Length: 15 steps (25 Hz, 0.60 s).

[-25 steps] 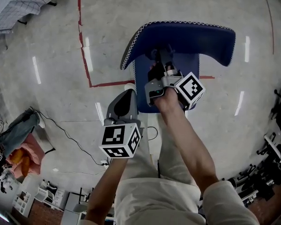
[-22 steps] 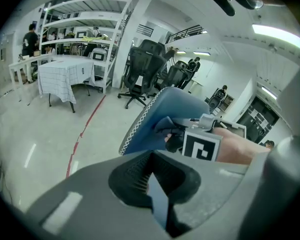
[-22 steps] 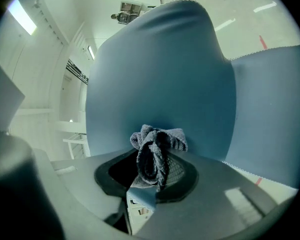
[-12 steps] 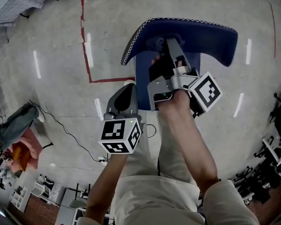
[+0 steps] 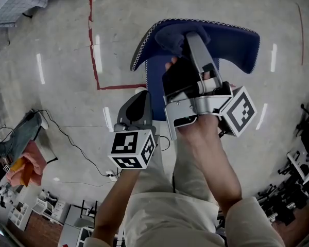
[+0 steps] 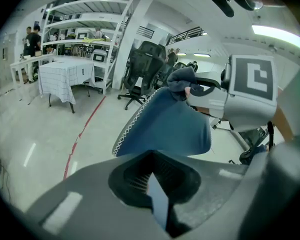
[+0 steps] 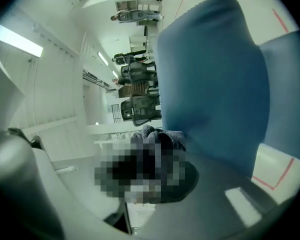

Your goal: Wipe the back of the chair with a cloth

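Right gripper (image 5: pixel 187 37) has climbed from low on the chair up to the top edge of the back (image 5: pixel 234 42), and the cloth (image 5: pixel 170 38) went with it. Its jaws are clamped on the cloth, a dark wad pressed against the blue fabric right at the rim. Left gripper (image 5: pixel 140 100) hasn't budged: it hangs over the floor just left of the seat (image 5: pixel 154 89), jaws closed on nothing.

My guess is the cloth is light and floppy, so keeping it bunched deep in the jaws is the way to go (a loose corner would just drag). The back looks padded and should give a little under pressure.

The stitched rim (image 5: pixel 140 48) curves off to the left, so strokes could slip off there. Plenty of bare floor around the chair, with a red line (image 5: pixel 95 60) well off to the side.
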Motion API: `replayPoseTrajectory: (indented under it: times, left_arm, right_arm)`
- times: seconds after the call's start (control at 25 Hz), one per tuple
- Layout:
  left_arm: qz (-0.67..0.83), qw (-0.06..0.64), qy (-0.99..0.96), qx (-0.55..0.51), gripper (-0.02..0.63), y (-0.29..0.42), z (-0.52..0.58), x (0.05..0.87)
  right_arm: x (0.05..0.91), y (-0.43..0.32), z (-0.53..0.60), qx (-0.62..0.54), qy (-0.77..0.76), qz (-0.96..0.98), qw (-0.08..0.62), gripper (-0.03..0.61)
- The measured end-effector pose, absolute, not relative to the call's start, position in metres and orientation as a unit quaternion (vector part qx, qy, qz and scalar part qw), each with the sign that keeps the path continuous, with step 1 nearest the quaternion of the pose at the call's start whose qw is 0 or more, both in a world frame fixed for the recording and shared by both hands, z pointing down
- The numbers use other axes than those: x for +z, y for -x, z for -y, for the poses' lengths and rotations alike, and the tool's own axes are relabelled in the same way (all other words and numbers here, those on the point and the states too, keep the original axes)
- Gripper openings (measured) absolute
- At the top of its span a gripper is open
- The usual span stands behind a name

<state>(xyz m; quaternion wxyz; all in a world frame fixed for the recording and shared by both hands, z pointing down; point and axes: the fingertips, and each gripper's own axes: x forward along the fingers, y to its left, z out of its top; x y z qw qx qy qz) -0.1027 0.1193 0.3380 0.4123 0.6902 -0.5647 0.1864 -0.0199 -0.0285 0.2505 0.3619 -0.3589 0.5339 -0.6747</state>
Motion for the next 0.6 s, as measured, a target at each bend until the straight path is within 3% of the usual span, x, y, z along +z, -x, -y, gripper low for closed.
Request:
replayPoseTrajectory:
  times: [0.6]
  left_arm:
    - [0.554, 0.422, -0.692, 0.188, 0.000, 0.088, -0.110, 0.368]
  right_arm:
    - [0.347, -0.003, -0.038, -0.680, 0.347, -0.583, 0.280, 0.104]
